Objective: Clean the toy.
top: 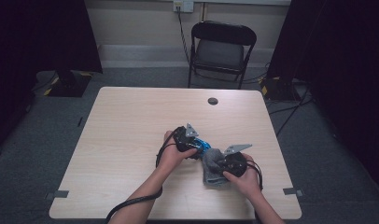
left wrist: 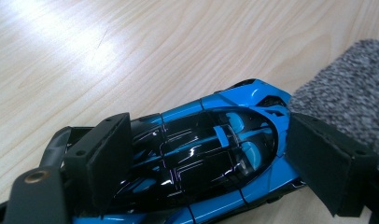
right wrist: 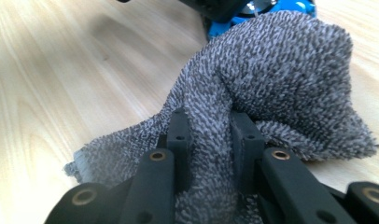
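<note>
A blue toy car (left wrist: 234,100) with a glossy black canopy lies lengthwise between the jaws of my left gripper (left wrist: 211,144), whose pads sit against its two sides. In the high view the left gripper (top: 193,142) holds the car (top: 205,145) just above the middle of the table (top: 131,121). My right gripper (right wrist: 210,128) is shut on a fold of a grey terry cloth (right wrist: 281,70), which bulges up and rests against the car's blue end (right wrist: 222,28). In the high view the right gripper (top: 227,162) and the cloth (top: 211,163) are right of the car.
A black folding chair (top: 222,49) stands behind the table's far edge. There is a round cable hole (top: 213,101) in the tabletop near that edge. Grey tape marks (top: 60,193) sit at the front corners. Cables trail across the floor at the right.
</note>
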A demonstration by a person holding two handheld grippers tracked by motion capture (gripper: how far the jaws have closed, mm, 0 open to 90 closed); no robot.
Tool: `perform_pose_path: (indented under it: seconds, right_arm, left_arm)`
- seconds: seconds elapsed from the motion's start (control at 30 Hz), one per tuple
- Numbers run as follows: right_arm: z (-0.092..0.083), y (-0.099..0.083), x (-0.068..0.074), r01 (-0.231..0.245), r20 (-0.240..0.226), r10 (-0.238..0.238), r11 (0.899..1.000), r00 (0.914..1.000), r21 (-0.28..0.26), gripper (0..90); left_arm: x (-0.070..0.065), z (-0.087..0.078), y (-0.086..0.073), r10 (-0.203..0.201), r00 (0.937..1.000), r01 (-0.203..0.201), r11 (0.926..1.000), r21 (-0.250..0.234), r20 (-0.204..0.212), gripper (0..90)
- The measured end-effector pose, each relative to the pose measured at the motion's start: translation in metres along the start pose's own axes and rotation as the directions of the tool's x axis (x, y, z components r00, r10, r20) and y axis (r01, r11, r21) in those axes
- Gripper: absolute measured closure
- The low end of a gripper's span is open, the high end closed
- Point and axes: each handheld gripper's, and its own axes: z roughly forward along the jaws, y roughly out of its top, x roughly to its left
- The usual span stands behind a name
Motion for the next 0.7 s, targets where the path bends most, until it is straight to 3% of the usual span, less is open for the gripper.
perform_pose_path:
  seconds: [0.27,0.7]
  right_arm:
    - [0.004,0.001,0.007,0.022,-0.043,-0.022,1.000,0.9988,0.007,73.3]
    - [0.006,0.003,0.010,0.048,-0.052,-0.048,0.999,0.9975,0.007,73.2]
  left_arm:
    - [0.000,0.000,0.000,-0.001,1.0000,0.001,1.0000,-0.003,-0.003,15.1]
    - [0.000,0.000,-0.001,-0.001,1.0000,0.001,1.0000,-0.005,-0.003,15.1]
